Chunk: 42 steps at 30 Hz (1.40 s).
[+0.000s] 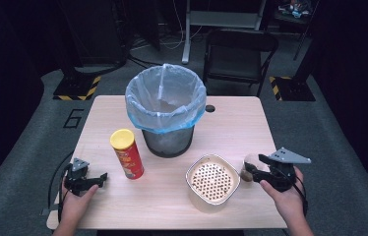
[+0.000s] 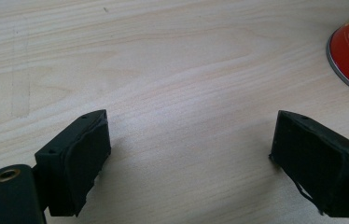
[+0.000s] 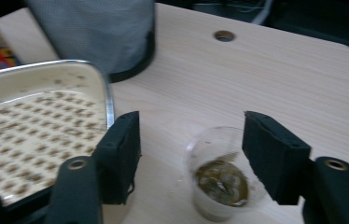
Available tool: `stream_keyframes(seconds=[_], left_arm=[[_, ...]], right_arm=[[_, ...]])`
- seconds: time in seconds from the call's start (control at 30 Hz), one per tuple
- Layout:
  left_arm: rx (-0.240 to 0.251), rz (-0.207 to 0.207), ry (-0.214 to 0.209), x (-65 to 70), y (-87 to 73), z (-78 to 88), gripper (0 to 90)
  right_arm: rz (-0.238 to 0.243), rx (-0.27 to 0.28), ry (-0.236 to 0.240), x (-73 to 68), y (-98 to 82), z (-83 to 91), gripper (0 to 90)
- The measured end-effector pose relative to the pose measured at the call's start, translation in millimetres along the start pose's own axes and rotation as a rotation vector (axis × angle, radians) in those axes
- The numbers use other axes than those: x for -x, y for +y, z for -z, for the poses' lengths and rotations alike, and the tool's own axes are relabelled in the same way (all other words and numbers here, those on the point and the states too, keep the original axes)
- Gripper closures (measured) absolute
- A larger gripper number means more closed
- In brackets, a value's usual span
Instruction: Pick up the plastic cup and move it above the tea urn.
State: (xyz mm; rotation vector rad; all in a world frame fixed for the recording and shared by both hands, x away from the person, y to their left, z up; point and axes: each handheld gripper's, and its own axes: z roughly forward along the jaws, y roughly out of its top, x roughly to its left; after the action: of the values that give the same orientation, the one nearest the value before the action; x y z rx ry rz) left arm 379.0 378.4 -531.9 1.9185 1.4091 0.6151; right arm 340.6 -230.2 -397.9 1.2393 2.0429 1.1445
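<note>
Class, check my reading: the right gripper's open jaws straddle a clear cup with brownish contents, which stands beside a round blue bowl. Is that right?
Not quite: beside the clear cup stands a cream, square-ish container with rounded corners, not a round blue bowl. The right gripper does straddle the cup, as the right gripper view shows.

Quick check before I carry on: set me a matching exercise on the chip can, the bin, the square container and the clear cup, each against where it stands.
1 chip can
2 bin
3 square container
4 clear cup

a between the jaws of the right gripper, standing on the table
b middle back of the table
c left of the bin
d front, left of the cup

Pairs: 1-c, 2-b, 3-d, 4-a
</note>
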Motion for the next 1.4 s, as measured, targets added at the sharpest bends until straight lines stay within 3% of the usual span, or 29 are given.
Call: stream_keyframes(seconds=[0.03,0.13,0.23,0.3,0.4,0.43,0.57,0.7,1.03,1.2,1.4], left_arm=[[-0.001,-0.004,0.002,-0.2,0.1,0.1,11.4],[0.0,-0.001,0.0,-0.1,0.0,0.0,11.4],[0.0,0.0,0.0,0.0,0.0,0.0,11.4],[0.0,-0.004,0.002,-0.2,0.1,0.1,11.4],[-0.001,-0.004,0.001,-0.3,0.1,0.1,11.4],[0.0,0.0,0.0,0.0,0.0,0.0,11.4],[0.001,0.0,0.0,0.0,0.0,0.0,11.4],[-0.001,-0.003,0.0,-0.2,0.0,0.1,11.3],[0.0,-0.001,0.0,-0.1,0.0,0.0,11.4],[0.0,0.0,0.0,0.0,0.0,0.0,11.3],[0.0,-0.001,0.0,-0.1,0.0,0.0,11.3]], right_arm=[[-0.007,0.004,-0.028,4.7,-4.2,-2.8,31.6],[-0.023,0.0,-0.051,7.8,-9.3,-8.0,29.9],[-0.061,-0.045,-0.068,11.7,-15.8,-19.0,25.7],[-0.07,-0.043,-0.109,11.1,-21.1,-26.9,24.6],[-0.091,-0.039,-0.133,9.3,-23.9,-31.8,19.9],[-0.095,-0.049,-0.18,8.1,-26.6,-37.6,14.3],[-0.104,-0.066,-0.217,6.0,-31.5,-48.6,13.3],[-0.107,-0.09,-0.229,5.4,-36.8,-60.4,14.0],[-0.142,-0.084,-0.243,5.9,-54.0,-77.2,19.2],[-0.163,-0.083,-0.229,8.4,-54.9,-80.4,24.0],[-0.142,-0.092,-0.215,8.2,-49.4,-80.9,26.0]])
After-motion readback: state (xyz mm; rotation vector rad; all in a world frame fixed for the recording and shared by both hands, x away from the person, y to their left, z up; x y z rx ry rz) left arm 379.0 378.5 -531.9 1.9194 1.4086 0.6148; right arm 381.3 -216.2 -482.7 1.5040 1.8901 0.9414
